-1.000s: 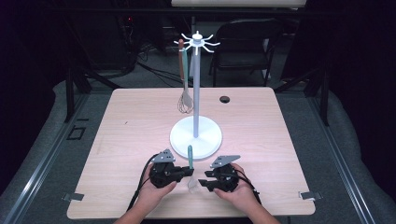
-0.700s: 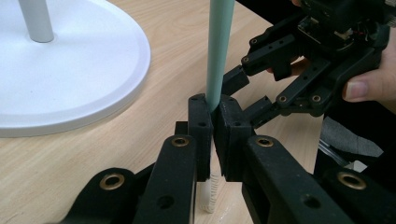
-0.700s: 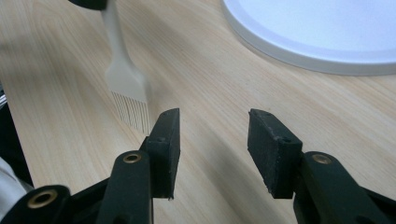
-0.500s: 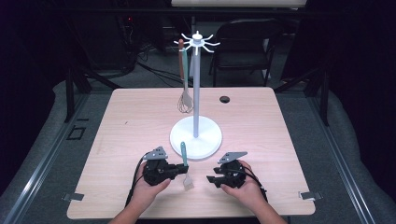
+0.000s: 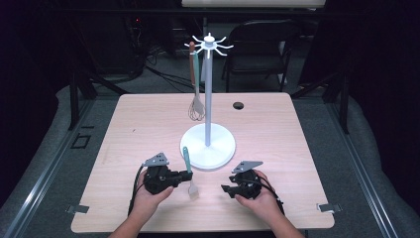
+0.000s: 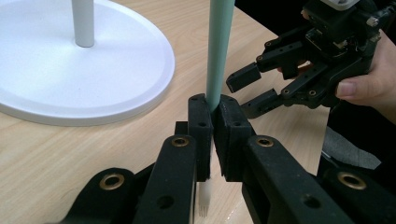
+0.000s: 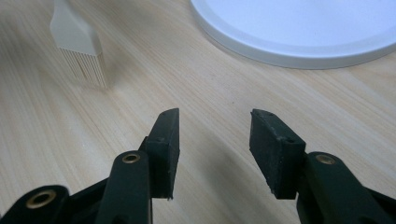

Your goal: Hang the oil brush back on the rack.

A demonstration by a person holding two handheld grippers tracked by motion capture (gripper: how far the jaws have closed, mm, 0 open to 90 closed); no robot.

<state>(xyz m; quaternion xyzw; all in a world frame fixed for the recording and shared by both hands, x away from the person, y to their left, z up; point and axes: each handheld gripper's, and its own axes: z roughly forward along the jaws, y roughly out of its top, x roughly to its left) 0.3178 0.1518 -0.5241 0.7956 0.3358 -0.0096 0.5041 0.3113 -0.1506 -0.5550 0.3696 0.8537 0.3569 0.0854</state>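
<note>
A basting brush with a teal handle (image 5: 186, 157) and pale bristles (image 5: 193, 191) is clamped in my left gripper (image 5: 187, 174), whose jaws are shut on the lower handle (image 6: 219, 46) just above the bristles. The brush stands roughly upright over the table in front of the white stand's base (image 5: 208, 148). My right gripper (image 5: 225, 190) rests to its right on the table. Its jaws (image 7: 215, 135) have just been opening, with nothing between them. The brush head (image 7: 77, 42) lies ahead and to the left of them. In the left gripper view the right gripper (image 6: 252, 88) faces the brush.
The white stand's pole (image 5: 208, 89) rises to a ring of hooks, and a whisk (image 5: 196, 106) and a second, teal-handled utensil hang from them on the left. A small black round thing (image 5: 238, 105) sits at the table's far edge. The stand's base (image 7: 299, 28) lies close ahead.
My left gripper has shifted left with the brush in it, so the gap between the two grippers has widened. The right hand has stayed about where it was.
</note>
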